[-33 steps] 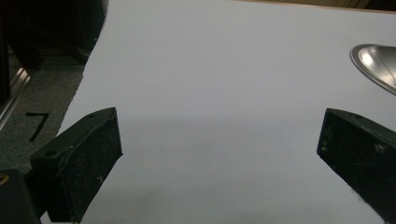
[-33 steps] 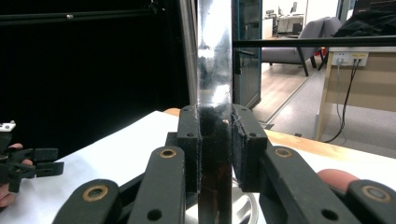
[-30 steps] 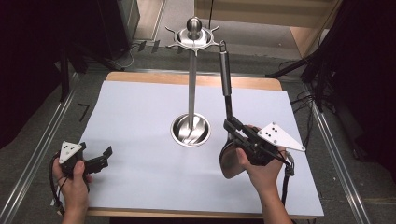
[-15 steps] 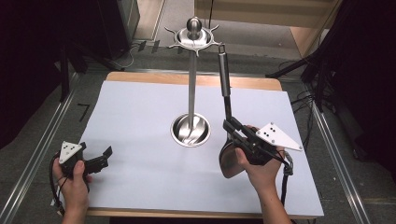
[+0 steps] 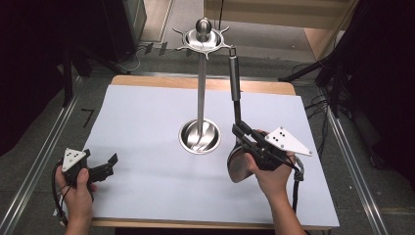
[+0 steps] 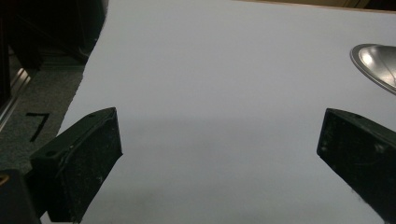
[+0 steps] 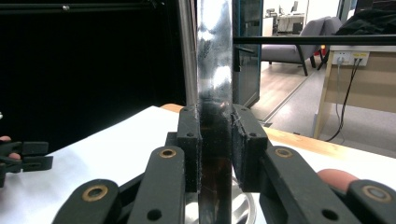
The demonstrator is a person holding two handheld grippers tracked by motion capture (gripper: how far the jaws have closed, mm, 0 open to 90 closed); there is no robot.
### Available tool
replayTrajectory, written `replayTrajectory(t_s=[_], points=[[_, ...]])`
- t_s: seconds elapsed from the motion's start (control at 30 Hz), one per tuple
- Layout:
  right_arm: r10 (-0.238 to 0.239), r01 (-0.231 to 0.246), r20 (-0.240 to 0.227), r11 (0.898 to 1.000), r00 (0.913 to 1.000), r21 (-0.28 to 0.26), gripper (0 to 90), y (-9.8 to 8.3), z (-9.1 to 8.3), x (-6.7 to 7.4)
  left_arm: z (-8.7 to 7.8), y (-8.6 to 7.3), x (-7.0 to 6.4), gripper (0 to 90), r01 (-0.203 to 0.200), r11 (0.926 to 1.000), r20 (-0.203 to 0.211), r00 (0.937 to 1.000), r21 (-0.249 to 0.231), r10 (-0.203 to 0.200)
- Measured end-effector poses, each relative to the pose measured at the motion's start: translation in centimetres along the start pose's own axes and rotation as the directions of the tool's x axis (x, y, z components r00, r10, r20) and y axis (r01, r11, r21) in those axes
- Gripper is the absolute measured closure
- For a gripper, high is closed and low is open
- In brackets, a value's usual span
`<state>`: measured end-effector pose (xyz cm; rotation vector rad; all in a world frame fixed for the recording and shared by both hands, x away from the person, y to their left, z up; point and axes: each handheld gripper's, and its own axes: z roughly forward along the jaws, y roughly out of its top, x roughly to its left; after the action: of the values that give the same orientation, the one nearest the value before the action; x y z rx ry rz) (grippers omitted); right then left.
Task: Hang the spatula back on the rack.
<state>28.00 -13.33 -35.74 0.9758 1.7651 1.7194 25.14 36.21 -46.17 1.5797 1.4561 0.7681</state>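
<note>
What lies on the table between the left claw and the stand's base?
Nothing: bare white sheet runs from the left claw to the stand's base, as the high view shows.

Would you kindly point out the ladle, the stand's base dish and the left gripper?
ladle (image 5: 235, 78), high view, on its handle.
base dish (image 5: 187, 140), high view, on its rim.
left gripper (image 5: 110, 164), high view, between its open jaws.

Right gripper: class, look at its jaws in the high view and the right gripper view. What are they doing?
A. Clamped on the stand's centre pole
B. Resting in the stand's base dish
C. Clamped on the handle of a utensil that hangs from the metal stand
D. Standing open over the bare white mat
C: the right gripper has its pads pressed on the dark handle of the hanging utensil, beside the stand.
</note>
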Motion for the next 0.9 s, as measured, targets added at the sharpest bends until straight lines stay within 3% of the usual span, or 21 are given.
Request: replayTrajectory(t_s=[0.7, 0.9], points=[[0.006, -0.006, -0.008, 1.0, 0.9999, 0.013, 74.9, 0.1, 0.4, -0.8, 0.0, 0.0, 0.0, 0.6, 0.0, 1.0, 0.001, 1.0, -0.005, 0.0], [0.043, -0.043, -0.002, 0.999, 0.9991, 0.02, 74.2, 0.1, 0.3, -1.3, 0.0, 0.0, 0.0, 0.6, -0.001, 1.0, 0.0, 1.0, -0.005, 0.001]])
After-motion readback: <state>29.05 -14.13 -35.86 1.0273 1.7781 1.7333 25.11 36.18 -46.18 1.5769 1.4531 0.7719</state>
